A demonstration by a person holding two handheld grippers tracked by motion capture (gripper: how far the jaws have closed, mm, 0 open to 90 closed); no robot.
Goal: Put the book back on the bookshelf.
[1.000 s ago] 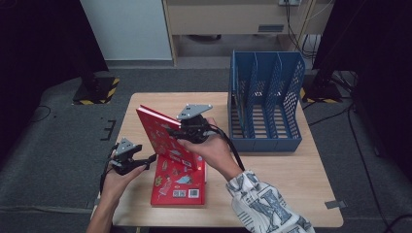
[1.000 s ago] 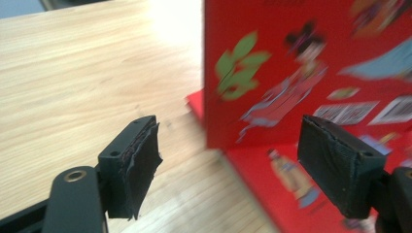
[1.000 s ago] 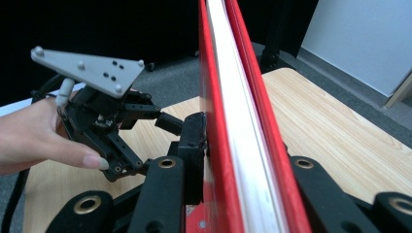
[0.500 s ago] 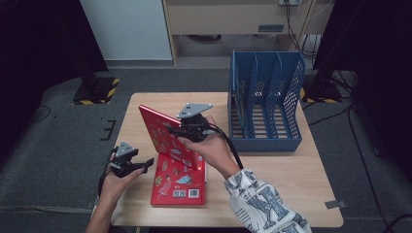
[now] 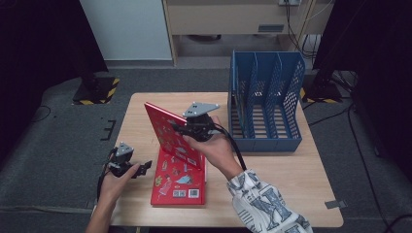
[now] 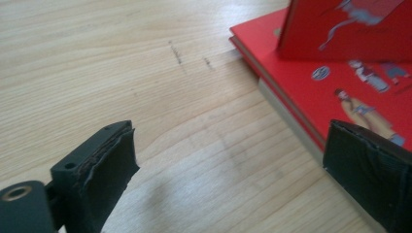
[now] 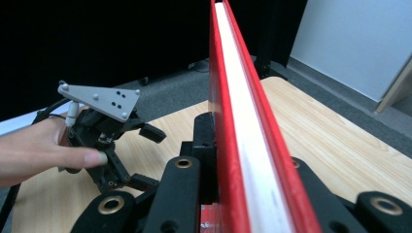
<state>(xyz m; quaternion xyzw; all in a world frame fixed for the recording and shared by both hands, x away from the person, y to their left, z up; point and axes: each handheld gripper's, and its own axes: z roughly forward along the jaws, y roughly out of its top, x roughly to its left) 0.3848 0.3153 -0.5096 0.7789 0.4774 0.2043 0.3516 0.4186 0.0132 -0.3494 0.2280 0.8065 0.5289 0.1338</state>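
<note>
1. Left gripper (image 5: 141,168) sits nearest, low over the surface (image 5: 136,121) just left of the flat red book (image 5: 177,187). Its jaws are spread wide with nothing between them; in the left gripper view one pad overlaps the flat book's edge, though I can't tell if it touches.

2. Flat red book lies cover-up with cartoon stickers and a barcode near the front edge of the surface. It looks like a stack of at least two in the left gripper view, judging by the layered edges.

3. Right gripper (image 5: 192,130) is clamped on the raised red book (image 5: 170,133), which stands tilted with its bottom edge resting on the flat one. The right gripper view looks straight along its white page block, red covers either side, jaws pinching it from both faces.

4. Blue file rack (image 5: 265,102) stands farther back on the right with open slots, well apart from the books.

5. My guess is the raised book is headed for a rack slot. To do that well:
   - keep the pinch firm so the covers don't splay
   - get the book properly vertical before carrying it over
   - line the spine up with a slot divider gap and go in from above
   - the left gripper could steady the stack below so it doesn't slide.
</note>
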